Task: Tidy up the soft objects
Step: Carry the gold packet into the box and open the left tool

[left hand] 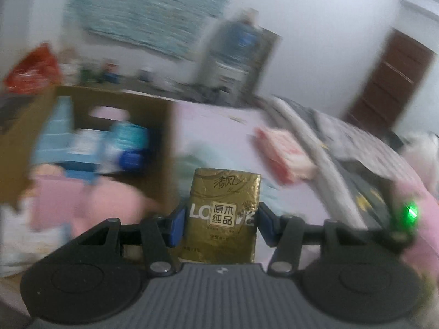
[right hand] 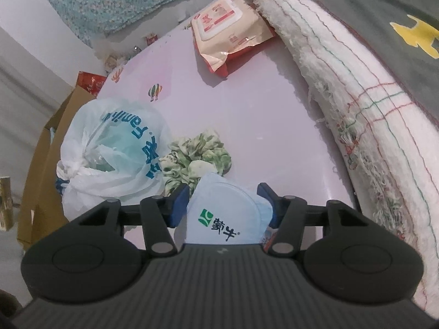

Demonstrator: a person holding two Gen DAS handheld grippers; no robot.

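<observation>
In the left wrist view my left gripper [left hand: 222, 213] is shut on a gold tissue pack [left hand: 223, 189], held upright above the pink sheet [left hand: 219, 126]. An open cardboard box [left hand: 156, 115] with blue packs inside lies to its left, blurred. In the right wrist view my right gripper [right hand: 226, 200] points down at the sheet [right hand: 247, 96]. Its blue pads press both sides of a pale blue and white soft item with a green logo [right hand: 227, 216]. Just beyond it lie a green floral cloth [right hand: 197, 159] and a knotted white plastic bag [right hand: 109, 150].
A red and white wet-wipe pack [right hand: 227, 27] lies farther up the sheet, also seen as a blurred wet-wipe pack [left hand: 285, 153]. A folded white blanket [right hand: 356, 82] and dark cloth border the right. The cardboard box [right hand: 41, 164] stands off the sheet's left edge.
</observation>
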